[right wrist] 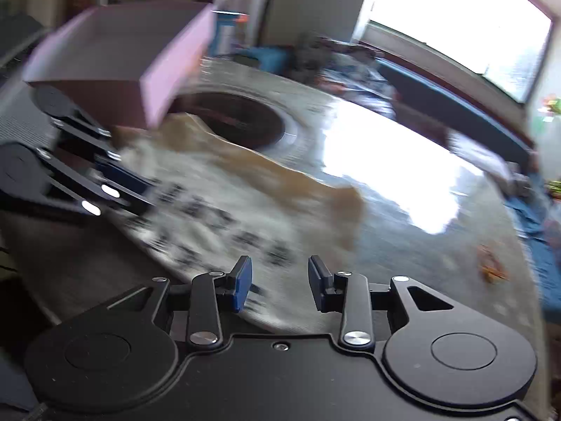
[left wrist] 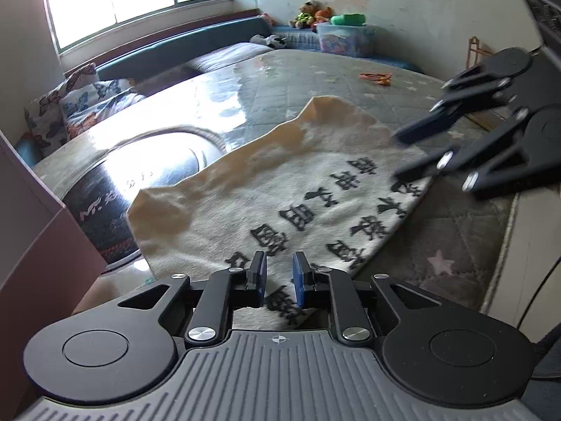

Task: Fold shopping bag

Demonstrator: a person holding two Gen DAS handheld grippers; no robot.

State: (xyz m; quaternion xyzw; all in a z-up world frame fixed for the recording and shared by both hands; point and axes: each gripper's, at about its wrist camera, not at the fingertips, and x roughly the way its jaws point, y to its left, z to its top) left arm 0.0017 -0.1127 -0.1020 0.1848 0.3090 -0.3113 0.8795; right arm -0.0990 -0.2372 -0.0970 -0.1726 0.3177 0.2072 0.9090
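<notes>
Left gripper (left wrist: 279,279) over shopping bag (left wrist: 280,189); toy-filled bin (left wrist: 345,39) beyond.

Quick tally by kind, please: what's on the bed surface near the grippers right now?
Shopping bag: 1
Round dark mat: 1
Pink box: 1
Orange item, too small to identify: 1
Total: 4

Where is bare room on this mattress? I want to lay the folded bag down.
Free: the grey quilt between the shopping bag and the orange clips. Crowded: near edge, with the left gripper, right gripper and pink box.
</notes>
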